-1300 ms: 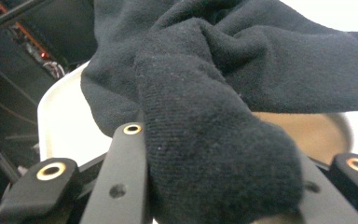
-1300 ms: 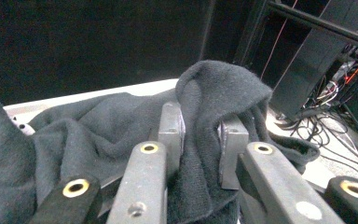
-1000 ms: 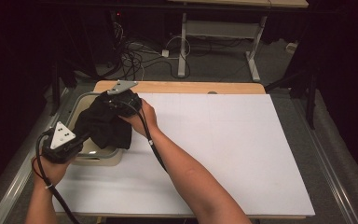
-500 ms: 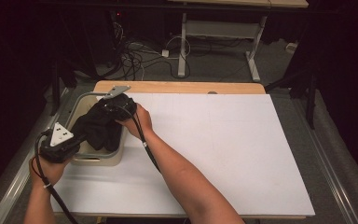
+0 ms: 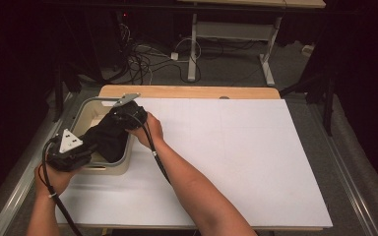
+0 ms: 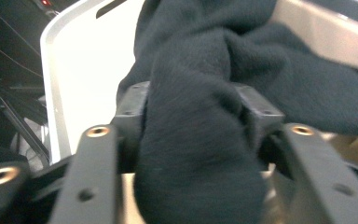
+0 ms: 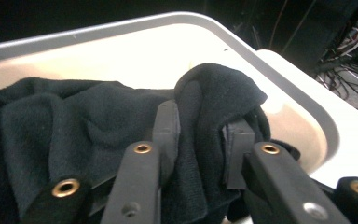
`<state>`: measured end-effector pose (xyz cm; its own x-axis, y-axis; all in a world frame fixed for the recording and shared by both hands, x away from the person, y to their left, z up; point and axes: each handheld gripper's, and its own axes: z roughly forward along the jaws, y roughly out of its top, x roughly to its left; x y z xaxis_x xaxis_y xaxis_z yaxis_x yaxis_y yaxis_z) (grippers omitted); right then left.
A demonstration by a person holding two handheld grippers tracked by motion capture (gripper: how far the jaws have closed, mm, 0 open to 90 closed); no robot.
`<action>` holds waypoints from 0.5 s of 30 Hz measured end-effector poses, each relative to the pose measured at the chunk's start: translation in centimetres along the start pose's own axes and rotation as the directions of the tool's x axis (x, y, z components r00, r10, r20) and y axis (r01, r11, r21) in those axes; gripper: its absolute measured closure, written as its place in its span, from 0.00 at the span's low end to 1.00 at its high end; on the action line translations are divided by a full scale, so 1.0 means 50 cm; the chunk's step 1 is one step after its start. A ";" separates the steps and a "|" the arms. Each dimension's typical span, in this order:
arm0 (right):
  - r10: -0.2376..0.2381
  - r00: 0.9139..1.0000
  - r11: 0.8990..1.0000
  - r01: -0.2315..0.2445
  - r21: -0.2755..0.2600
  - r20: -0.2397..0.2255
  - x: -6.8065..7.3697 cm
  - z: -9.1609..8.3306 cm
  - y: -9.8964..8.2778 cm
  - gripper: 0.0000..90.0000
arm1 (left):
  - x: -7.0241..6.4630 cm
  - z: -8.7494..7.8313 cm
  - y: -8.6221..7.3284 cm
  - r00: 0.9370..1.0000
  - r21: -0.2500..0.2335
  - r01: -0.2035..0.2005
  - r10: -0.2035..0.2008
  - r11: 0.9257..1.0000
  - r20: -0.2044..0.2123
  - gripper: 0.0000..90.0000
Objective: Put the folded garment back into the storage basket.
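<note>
A black fleece cloth [image 5: 109, 138] hangs stretched between my two grippers over a cream plastic bin [image 5: 109, 170] at the table's left. My left gripper [image 5: 89, 147] is at the bin's near left corner, shut on one end of the cloth. In the left gripper view the cloth [image 6: 191, 154] bulges between the jaws of the gripper [image 6: 193, 112]. My right gripper [image 5: 117, 119] is over the bin's far right side, shut on the other end. In the right gripper view a fold of cloth [image 7: 214, 93] is pinched in the gripper [image 7: 200, 135], above the bin's inside [image 7: 121, 51].
A white sheet [image 5: 226, 157] covers the table, with a wooden strip [image 5: 187, 91] along its far edge. Beyond the table are cables [image 5: 142, 59] on the floor and a metal stand [image 5: 236, 34]. A grey rail [image 5: 354, 187] runs along the right side.
The cloth has sunk lower into the bin and gathered narrower. My right gripper moved slightly left and down over the bin; the left gripper has barely moved.
</note>
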<state>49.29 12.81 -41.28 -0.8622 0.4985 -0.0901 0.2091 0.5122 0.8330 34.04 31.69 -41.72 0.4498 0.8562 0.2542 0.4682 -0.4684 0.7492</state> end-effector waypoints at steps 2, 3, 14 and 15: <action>0.002 1.000 1.000 -0.002 0.006 0.004 -0.002 -0.001 -0.003 0.79 | -0.004 -0.002 0.003 1.000 -0.013 0.002 -0.002 1.000 0.016 0.46; 0.008 1.000 1.000 -0.008 0.006 0.011 -0.006 -0.002 -0.006 0.75 | -0.007 -0.003 0.006 1.000 -0.020 0.002 -0.001 1.000 0.019 0.41; 0.021 0.996 1.000 -0.019 -0.021 0.092 -0.020 -0.036 -0.013 0.49 | -0.029 -0.036 0.056 0.999 -0.125 -0.016 0.021 0.992 0.044 0.68; 0.008 0.992 1.000 -0.004 -0.031 0.123 -0.026 -0.055 -0.016 0.44 | -0.027 -0.035 0.063 0.998 -0.128 -0.016 0.023 0.992 0.057 0.77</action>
<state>48.95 9.83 -40.35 -0.7973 0.5847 -0.1497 0.1982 0.4880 0.8500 33.56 29.43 -38.66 0.5031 0.8313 0.2365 0.3596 -0.4502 0.8173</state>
